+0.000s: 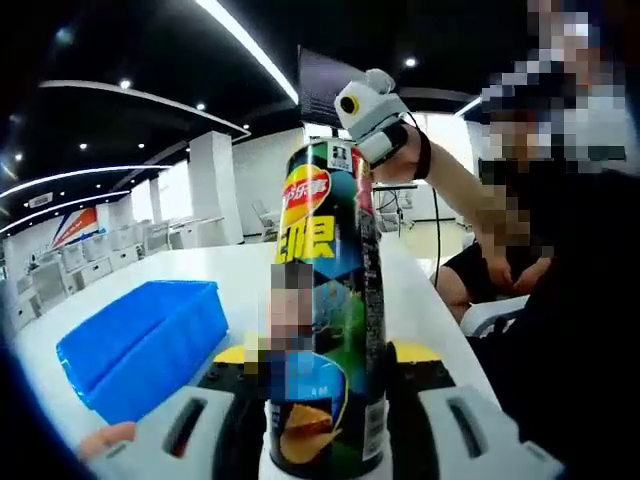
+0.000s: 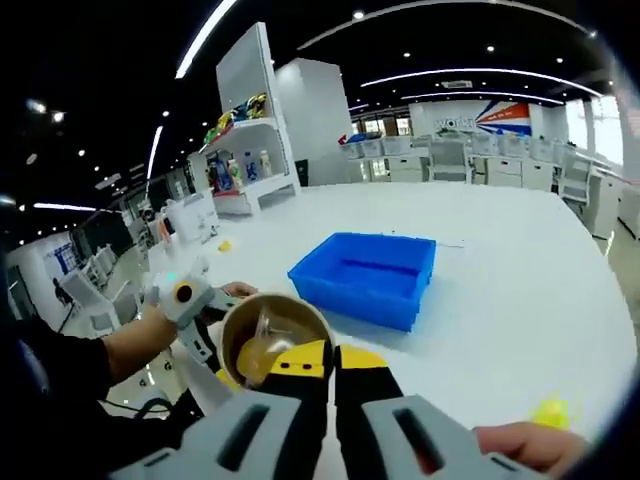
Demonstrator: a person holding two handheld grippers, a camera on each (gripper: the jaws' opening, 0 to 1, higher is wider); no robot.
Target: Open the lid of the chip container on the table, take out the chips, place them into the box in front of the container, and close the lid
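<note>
Chip container (image 1: 325, 310) upright, clamped between left claw (image 1: 325, 420) jaws above white desk (image 1: 240, 270).
Right claw (image 2: 330, 385) at open container mouth (image 2: 270, 335), jaws pressed together, grasped item indiscernible. Blue box (image 2: 370, 275) just beyond container.

Left gripper view: chip container (image 1: 325, 320) base cut off by bottom edge; its top sits behind the right gripper (image 1: 372, 120), so can't tell lid state there. Mid-label is blurred. Container hides the left gripper's jaw tips.

Right gripper view: right gripper's jaws cover the container's near rim (image 2: 275, 340); contents a yellowish blur. Yellow object (image 2: 550, 410), lower right on the table: too small to identify. Shelf items (image 2: 235, 170), upper left: too small to identify.
</note>
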